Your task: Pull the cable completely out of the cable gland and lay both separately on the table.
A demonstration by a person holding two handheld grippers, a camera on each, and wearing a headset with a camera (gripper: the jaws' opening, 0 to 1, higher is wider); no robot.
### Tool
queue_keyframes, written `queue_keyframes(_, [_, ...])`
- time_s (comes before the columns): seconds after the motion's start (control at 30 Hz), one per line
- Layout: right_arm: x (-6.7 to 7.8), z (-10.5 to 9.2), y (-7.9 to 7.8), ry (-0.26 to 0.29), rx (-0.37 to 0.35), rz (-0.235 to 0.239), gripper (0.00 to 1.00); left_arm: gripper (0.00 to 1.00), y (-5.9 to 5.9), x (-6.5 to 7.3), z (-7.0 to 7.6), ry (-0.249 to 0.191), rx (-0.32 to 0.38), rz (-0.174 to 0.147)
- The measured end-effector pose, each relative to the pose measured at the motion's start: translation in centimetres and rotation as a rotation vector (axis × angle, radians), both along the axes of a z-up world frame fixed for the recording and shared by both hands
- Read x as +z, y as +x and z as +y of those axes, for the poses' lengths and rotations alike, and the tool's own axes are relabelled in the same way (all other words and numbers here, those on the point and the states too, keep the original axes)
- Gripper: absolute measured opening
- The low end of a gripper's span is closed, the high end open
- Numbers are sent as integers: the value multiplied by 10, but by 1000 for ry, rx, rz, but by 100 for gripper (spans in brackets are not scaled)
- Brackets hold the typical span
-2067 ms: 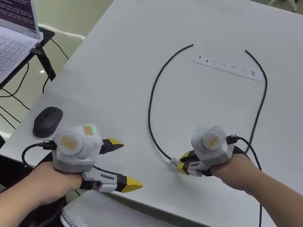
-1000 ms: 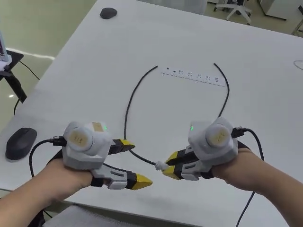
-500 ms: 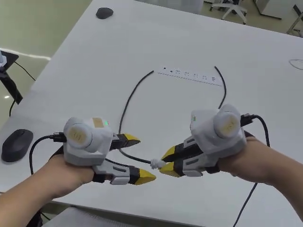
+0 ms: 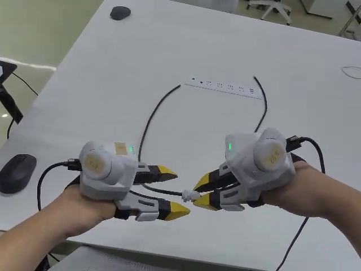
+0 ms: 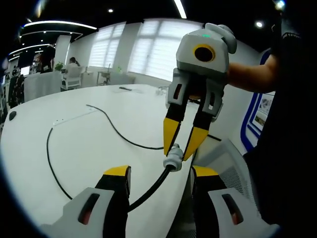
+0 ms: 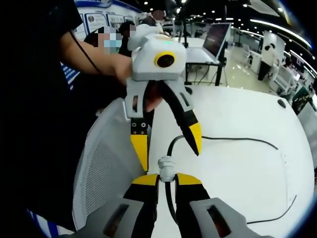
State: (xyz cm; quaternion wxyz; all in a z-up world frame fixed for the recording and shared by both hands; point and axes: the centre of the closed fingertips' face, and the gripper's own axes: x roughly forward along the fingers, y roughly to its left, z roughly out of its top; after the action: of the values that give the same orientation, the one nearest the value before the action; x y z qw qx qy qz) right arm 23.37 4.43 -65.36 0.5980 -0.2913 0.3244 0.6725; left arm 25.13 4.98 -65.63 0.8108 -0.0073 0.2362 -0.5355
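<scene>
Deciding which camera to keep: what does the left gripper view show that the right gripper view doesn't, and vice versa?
Left gripper view's extras: bright windows with blinds, and the right tongs from the front, shut on the cable gland. Right gripper view's extras: a laptop and the left tongs from the front, open. Shared: the gland, the black cable threaded through it, and the white table.

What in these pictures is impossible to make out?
- Head view: how much cable sits inside the cable gland; too small, and flanked by the jaws of the right gripper.
- Right gripper view: the cable gland's lower end, covered by that gripper's own jaws.
- Head view: socket details on the power strip; too small.
</scene>
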Motion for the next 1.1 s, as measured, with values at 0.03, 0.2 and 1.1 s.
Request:
queue_keyframes(0.03, [0, 0, 0, 4, -3, 2, 7, 45, 0, 0, -1, 2, -9, -12])
queue_keyframes(0.2, [-1, -1, 0, 1, 5, -2, 7, 38, -2, 0, -3, 0, -20, -7])
queue_keyframes(1.1, [-3, -1, -3, 54, 74, -40, 7, 16, -11, 4, -11, -55, -94, 16])
